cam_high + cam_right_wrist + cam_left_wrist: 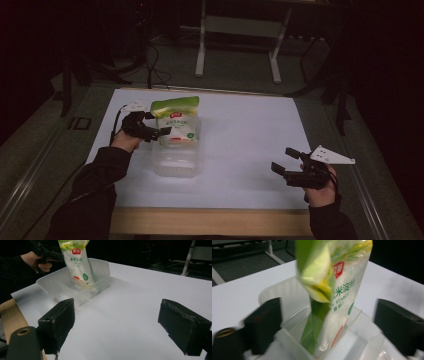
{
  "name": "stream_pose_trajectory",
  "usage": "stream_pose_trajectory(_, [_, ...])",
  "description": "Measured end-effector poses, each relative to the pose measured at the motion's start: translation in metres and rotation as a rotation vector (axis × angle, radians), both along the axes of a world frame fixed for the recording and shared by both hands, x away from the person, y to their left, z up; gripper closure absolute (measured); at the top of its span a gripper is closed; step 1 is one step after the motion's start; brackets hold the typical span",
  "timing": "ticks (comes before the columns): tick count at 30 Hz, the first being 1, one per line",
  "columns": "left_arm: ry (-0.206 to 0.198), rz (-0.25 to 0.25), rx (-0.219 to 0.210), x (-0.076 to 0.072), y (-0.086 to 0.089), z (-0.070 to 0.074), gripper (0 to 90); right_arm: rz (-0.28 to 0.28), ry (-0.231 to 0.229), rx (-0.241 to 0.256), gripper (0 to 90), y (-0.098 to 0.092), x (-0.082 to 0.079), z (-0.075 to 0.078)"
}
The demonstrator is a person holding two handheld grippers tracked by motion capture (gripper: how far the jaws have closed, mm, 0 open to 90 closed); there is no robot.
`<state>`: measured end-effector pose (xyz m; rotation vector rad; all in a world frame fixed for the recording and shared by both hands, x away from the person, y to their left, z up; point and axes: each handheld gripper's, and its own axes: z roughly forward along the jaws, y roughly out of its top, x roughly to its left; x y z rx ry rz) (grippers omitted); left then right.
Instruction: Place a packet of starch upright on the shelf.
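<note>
A soft, crinkly starch pouch, judged light and slippery, is seen standing in the clear bin between the wide-open, empty jaws of the left gripper, and is best pinched at its flat upper seal.

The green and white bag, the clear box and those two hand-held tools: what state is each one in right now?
Starch bag: upright, its bottom inside the box, top sealed as far as I can tell.
Clear plastic box: open-topped, on the white table, holding the bag.
Left tool: open, jaws on either side of the bag, not gripping it.
Right tool: open, empty, above the table, away from the box.
</note>
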<state>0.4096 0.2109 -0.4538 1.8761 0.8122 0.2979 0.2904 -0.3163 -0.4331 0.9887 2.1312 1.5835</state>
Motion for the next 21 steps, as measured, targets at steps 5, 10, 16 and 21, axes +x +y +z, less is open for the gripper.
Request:
stream_pose_trajectory(5, [-0.023, 0.016, 0.003, -0.014, 0.006, 0.004, 1.1, 0.001, 0.000, 0.002, 13.9, 0.000, 0.000, 0.000])
stream_pose_trajectory(10, [-0.018, 0.025, -0.002, -0.029, 0.011, 0.008, 1.1, 0.003, 0.000, -0.001, 13.9, 0.001, 0.000, 0.000])
stream_pose_trajectory(16, [-0.005, -0.001, 0.001, -0.046, 0.012, 0.009, 1.1, 0.008, 0.004, -0.002, 13.9, 0.003, 0.000, 0.000])
stream_pose_trajectory(21, [-0.019, -0.016, -0.040, -0.058, 0.013, 0.012, 1.1, 0.009, 0.006, 0.000, 13.9, 0.003, 0.000, -0.001])
